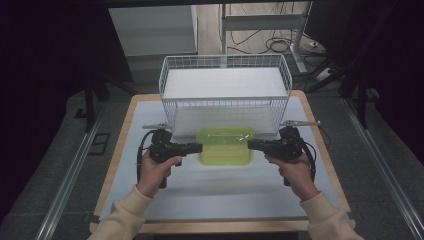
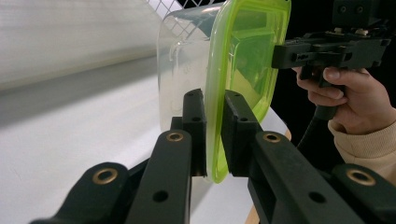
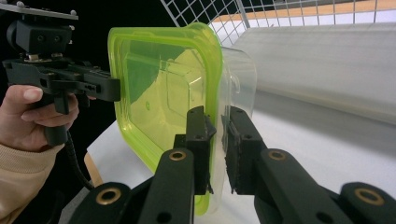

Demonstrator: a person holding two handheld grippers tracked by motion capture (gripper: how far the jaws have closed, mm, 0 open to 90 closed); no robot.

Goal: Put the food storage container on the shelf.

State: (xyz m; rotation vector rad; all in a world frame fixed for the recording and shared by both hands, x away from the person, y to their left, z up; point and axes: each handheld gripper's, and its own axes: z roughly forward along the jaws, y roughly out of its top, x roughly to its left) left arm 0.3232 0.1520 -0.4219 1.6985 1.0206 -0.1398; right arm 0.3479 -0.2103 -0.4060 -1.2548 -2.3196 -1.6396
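Note:
A clear plastic container with a lime-green lid (image 1: 225, 145) hangs just above the table, in front of the wire basket. My left gripper (image 1: 200, 147) is shut on its left rim and my right gripper (image 1: 250, 145) on its right rim. In the left gripper view the two black jaws (image 2: 214, 100) pinch the edge of the green-lidded container (image 2: 243, 51), and the right gripper (image 2: 280, 53) meets the far edge. In the right gripper view the jaws (image 3: 217, 116) clamp the container's rim (image 3: 159, 79), with the left gripper (image 3: 114, 88) on the opposite side.
A white wire basket (image 1: 225, 62) stands at the back of the table, directly behind the container, with a white board (image 1: 225, 82) inside. A pale mat (image 1: 225, 190) covers the wooden table. Dark floor, rails and cables surround the table.

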